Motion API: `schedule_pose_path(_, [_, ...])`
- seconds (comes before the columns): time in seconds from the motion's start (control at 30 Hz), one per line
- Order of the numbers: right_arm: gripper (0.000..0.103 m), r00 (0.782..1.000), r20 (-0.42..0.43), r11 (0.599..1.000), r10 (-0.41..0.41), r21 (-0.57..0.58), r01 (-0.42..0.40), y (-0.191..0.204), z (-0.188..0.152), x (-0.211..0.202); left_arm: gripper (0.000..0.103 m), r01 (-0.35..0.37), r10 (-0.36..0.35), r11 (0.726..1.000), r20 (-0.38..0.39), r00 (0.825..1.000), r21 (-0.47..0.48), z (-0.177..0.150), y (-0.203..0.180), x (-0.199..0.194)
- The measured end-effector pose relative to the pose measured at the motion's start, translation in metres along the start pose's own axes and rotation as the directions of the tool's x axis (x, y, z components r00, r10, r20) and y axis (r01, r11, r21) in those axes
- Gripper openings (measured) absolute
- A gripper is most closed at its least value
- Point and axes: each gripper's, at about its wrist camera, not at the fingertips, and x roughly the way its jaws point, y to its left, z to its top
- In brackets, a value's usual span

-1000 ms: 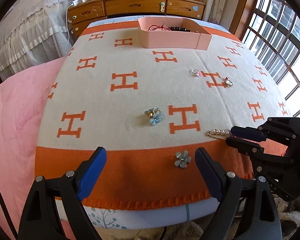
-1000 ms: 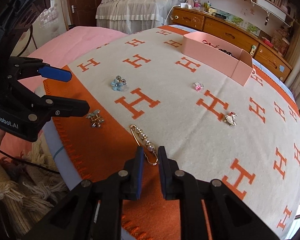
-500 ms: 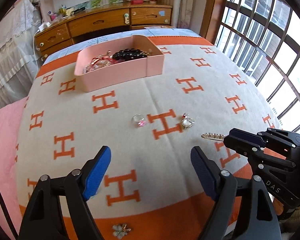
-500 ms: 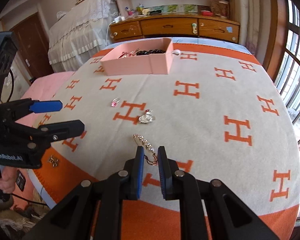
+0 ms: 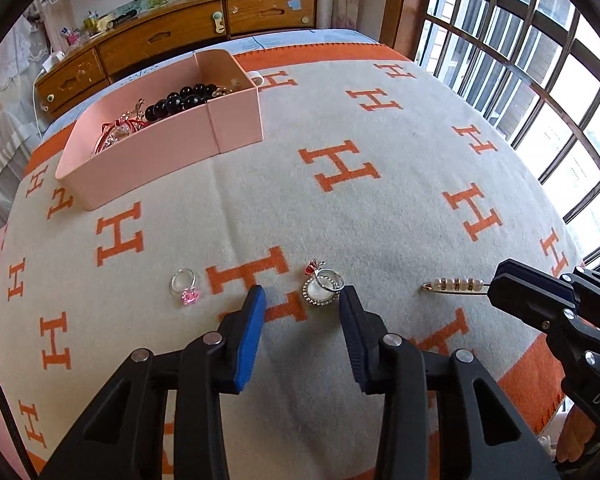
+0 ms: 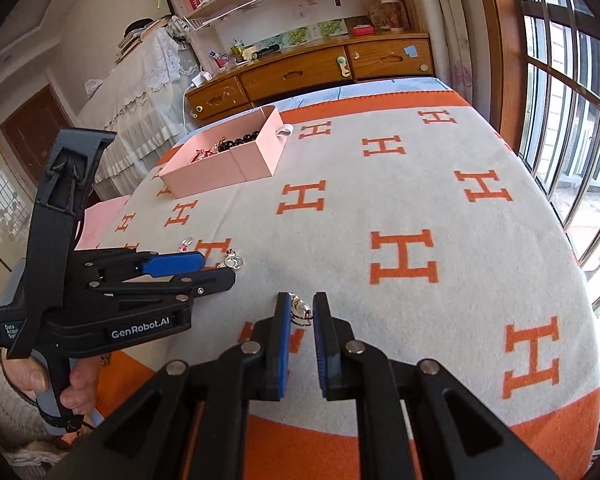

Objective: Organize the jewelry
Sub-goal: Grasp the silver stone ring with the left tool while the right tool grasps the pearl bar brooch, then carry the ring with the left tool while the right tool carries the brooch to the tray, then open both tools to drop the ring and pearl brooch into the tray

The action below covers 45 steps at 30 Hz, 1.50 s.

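On the cream and orange H-pattern blanket (image 5: 400,208) lies a round white brooch with a silver ring and red bead (image 5: 322,289). My left gripper (image 5: 302,300) hovers over it with its jaws closing; the brooch sits just ahead of the tips, near the right pad, not pressed. A pink-stone ring (image 5: 186,286) lies to the left. My right gripper (image 6: 300,310) is shut on a pearl safety pin (image 6: 301,311), which sticks out of it (image 5: 456,284) above the blanket. The pink box (image 5: 160,148) with black beads and red jewelry stands farther back.
A wooden chest of drawers (image 5: 172,40) stands behind the bed. The barred window (image 5: 540,80) runs along the right, and a pink cover (image 6: 100,220) and a white lace bed (image 6: 140,92) lie left. A hand (image 6: 72,392) holds the left gripper's handle.
Both grippers have travelled up the blanket toward the pink box, leaving the flower clips behind. The left jaws have narrowed over the white brooch. The right gripper still carries the pearl pin.
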Motion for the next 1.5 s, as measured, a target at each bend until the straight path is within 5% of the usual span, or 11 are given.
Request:
schedule_pose_path(0.07, [0.011,1.000,0.002,1.000,0.013,0.007,-0.013,-0.003,-0.001,0.000,0.016,0.000,0.000,1.000,0.008,1.000,0.025,0.001,-0.005,0.000])
schedule_pose_path(0.3, [0.011,0.999,0.014,0.999,0.038,0.032,-0.039,-0.014,0.000,-0.002,0.016,-0.027,0.025,0.998,0.027,0.999,0.059,-0.003,-0.008,-0.009])
schedule_pose_path(0.53, [0.011,0.997,0.040,0.997,0.072,0.022,-0.073,-0.008,0.018,-0.013,0.016,-0.029,0.027,0.999,0.104,0.994,0.015,0.000,0.009,-0.062])
schedule_pose_path(1.0, [0.011,0.975,0.170,0.982,0.144,-0.150,-0.119,0.074,0.129,-0.045,0.016,-0.082,0.102,0.990,0.196,0.975,-0.111,0.072,0.094,-0.142])
schedule_pose_path(1.5, [0.011,0.997,0.045,0.998,0.059,0.015,-0.060,0.081,0.224,0.087,0.016,-0.075,0.103,0.967,0.105,0.989,-0.242,0.134,0.172,-0.056])
